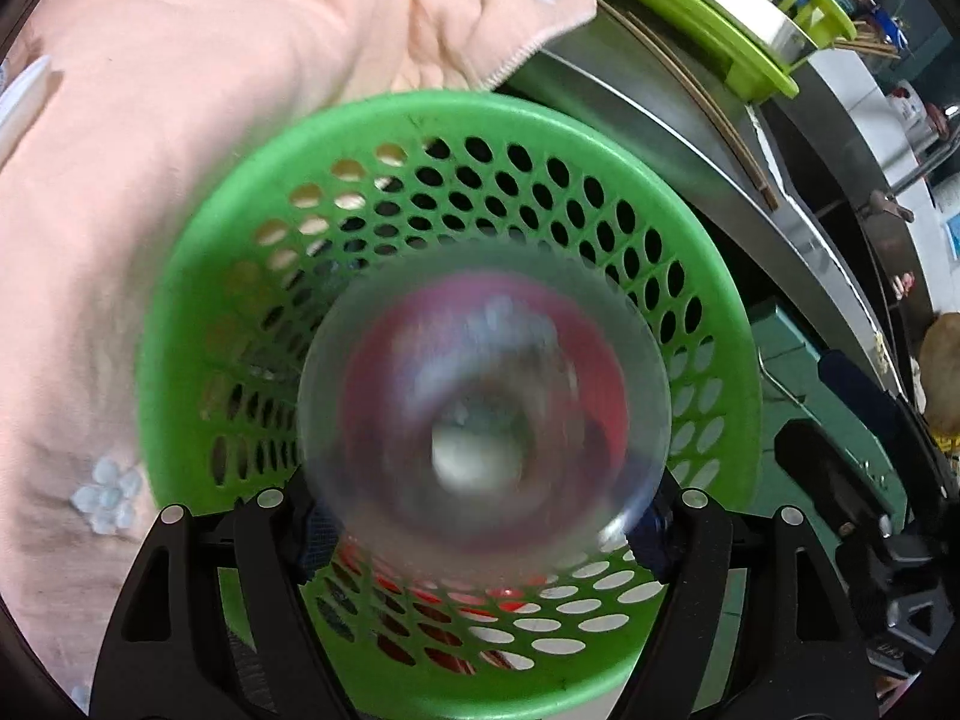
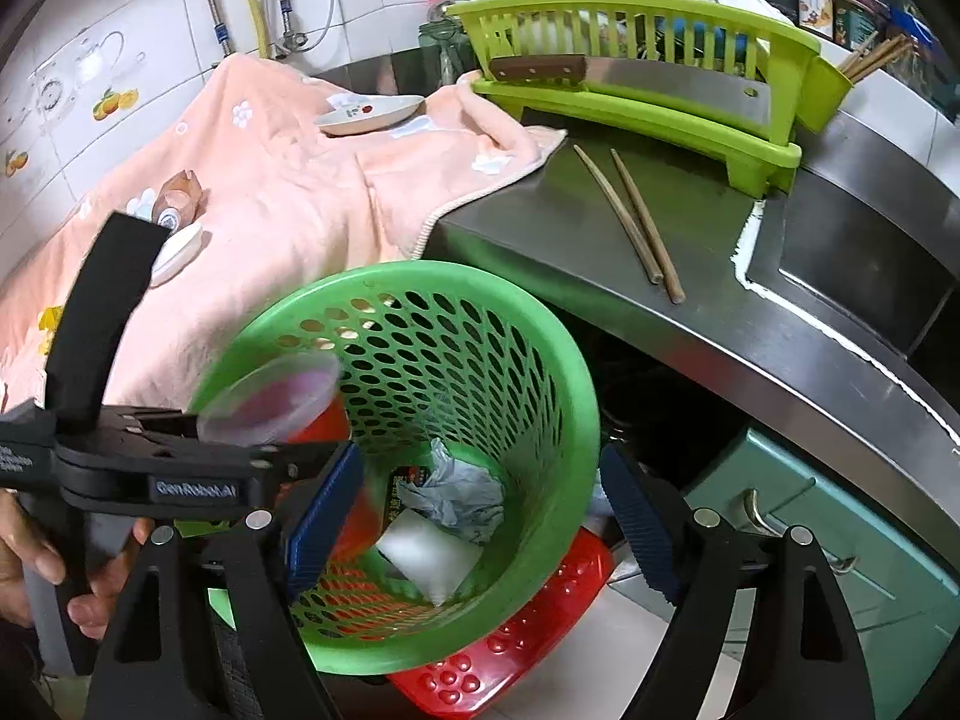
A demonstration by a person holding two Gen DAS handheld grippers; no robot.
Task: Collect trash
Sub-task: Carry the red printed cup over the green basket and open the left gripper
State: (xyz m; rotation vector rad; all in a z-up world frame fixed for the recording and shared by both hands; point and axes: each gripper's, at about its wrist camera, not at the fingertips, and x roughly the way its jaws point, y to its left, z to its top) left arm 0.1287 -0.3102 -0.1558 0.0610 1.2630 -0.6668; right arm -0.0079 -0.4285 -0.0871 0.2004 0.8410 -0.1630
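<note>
A green perforated trash basket [image 2: 540, 372] stands on the floor beside the counter; it also fills the left wrist view [image 1: 456, 132]. Crumpled paper [image 2: 456, 492] and a white packet [image 2: 429, 552] lie in its bottom. A clear plastic cup with a pink inside [image 1: 483, 402] is blurred between the fingers of my left gripper [image 1: 480, 516], over the basket's mouth. From the right wrist view the cup [image 2: 270, 399] sits at the tip of the left gripper [image 2: 312, 456], above the basket rim. My right gripper [image 2: 480, 540] is open and empty over the basket.
A peach towel [image 2: 270, 192] covers the counter, with a saucer [image 2: 369, 111], a white spoon [image 2: 177, 252] and a small packet [image 2: 177, 204] on it. Chopsticks [image 2: 630, 222] lie on the steel counter. A lime dish rack [image 2: 636, 78] holds a cleaver. A red mat [image 2: 516, 642] lies under the basket.
</note>
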